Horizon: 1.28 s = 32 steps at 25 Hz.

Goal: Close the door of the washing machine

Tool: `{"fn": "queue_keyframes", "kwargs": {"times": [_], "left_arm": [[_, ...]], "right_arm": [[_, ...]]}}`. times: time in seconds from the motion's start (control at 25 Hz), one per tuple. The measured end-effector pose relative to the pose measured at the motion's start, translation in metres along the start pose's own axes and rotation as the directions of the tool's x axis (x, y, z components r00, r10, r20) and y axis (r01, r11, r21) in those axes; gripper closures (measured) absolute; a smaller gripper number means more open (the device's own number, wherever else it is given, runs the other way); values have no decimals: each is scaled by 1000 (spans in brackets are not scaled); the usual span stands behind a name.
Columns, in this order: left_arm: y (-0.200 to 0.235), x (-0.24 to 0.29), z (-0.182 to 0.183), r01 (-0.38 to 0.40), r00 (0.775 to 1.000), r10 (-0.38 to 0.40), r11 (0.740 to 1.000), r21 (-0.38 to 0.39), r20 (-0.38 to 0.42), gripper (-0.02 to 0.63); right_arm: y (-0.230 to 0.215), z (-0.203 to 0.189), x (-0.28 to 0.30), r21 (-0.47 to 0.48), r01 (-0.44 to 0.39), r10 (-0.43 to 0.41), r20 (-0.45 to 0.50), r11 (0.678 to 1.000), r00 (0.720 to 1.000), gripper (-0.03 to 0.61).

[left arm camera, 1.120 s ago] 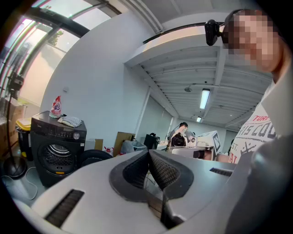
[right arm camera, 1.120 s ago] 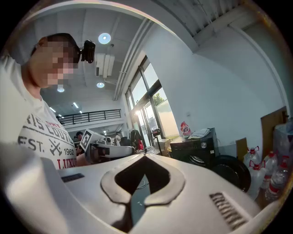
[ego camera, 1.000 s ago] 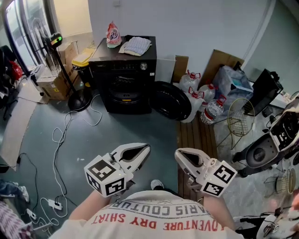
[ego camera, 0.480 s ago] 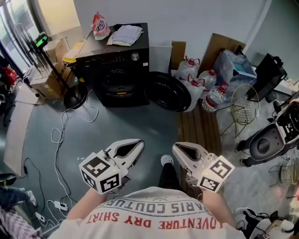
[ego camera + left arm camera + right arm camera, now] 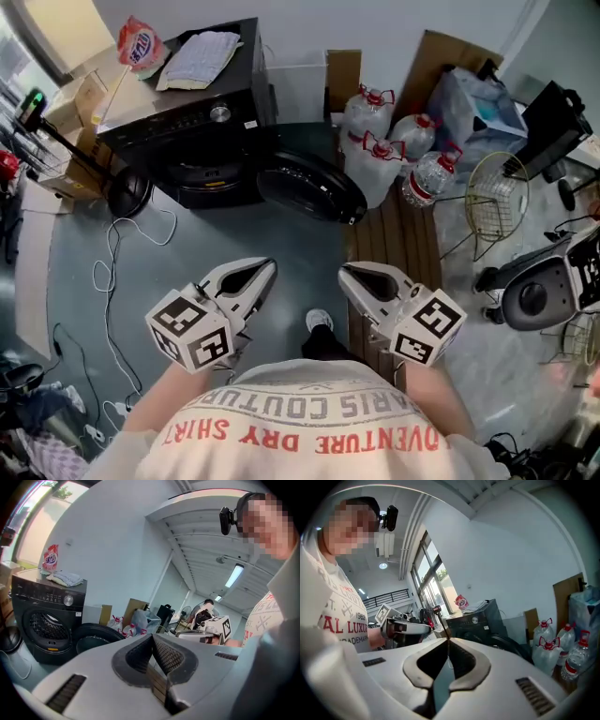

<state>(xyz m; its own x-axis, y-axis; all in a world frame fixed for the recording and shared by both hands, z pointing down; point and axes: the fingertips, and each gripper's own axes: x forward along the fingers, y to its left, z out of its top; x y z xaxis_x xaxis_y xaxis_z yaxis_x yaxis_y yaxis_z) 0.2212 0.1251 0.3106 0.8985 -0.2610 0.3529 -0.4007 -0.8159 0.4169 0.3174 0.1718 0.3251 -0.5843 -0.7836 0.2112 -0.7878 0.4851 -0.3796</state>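
head view looks steeply down on a grey-blue floor [image 5: 66, 272] in a cluttered room with a pale back wall. at the far left stand cardboard boxes [image 5: 80, 103], with a black round stand base [image 5: 127, 192] in front of them and a white cable [image 5: 108, 281] looping over the floor. the black washing machine [image 5: 187, 122] stands against the wall, with a detergent bag [image 5: 141, 42] and a folded cloth [image 5: 199, 58] on its top. its round door [image 5: 309, 187] hangs wide open to the right of the drum, between the machine and a cluster of water bottles [image 5: 375, 150], well apart from both grippers. low in the frame, above the person's white shirt, the left gripper [image 5: 271, 263] has its jaws pressed together on nothing, and the right gripper [image 5: 343, 272] is likewise closed and empty. one shoe [image 5: 320, 322] shows between them. right of the bottles lie a slatted wooden board [image 5: 398, 244] and a wire basket [image 5: 492, 202], with a cardboard sheet [image 5: 450, 56] leaning on the wall. the grey object [image 5: 534, 291] at the right edge is cut off; it may be a fan or a machine. the drum's inside is too dark to make out.
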Motion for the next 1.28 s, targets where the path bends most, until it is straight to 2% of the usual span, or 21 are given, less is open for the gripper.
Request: {"fn": "queue_keyframes", "kwargs": {"times": [0.28,0.6,0.64,0.72,0.8,1.0,1.08,1.2,1.28], "left_arm": [[28,89,24,-15,1000,14,996,-88,-15,588],[70,111,1,-104,991,93,987,-119,-95,588],[76,113,-3,-115,989,103,986,-124,-104,588],[86,115,-9,-127,986,111,983,-136,-122,588],[97,118,-14,-131,984,111,980,-149,-140,588],[128,129,-14,-145,976,117,979,-145,-182,588],[140,131,-12,-151,973,123,979,-135,-197,588],[158,134,-12,-161,968,129,977,-140,-213,588],[170,139,-13,-165,964,129,976,-144,-231,588]], "right_arm": [[-91,-9,3,42,-12,16,-93,999,996,552],[-168,-36,16,-15,56,-58,-214,998,975,548],[-178,-43,18,-29,67,-72,-242,997,968,539],[-199,-56,23,-52,90,-101,-299,995,949,430],[-218,-67,29,-83,117,-138,-342,990,930,413],[-266,-89,49,-244,144,-240,-427,959,872,355],[-284,-100,60,-257,144,-251,-459,956,852,330],[-310,-116,77,-292,137,-275,-506,947,817,328],[-326,-131,84,-339,117,-298,-552,933,779,341]]}}
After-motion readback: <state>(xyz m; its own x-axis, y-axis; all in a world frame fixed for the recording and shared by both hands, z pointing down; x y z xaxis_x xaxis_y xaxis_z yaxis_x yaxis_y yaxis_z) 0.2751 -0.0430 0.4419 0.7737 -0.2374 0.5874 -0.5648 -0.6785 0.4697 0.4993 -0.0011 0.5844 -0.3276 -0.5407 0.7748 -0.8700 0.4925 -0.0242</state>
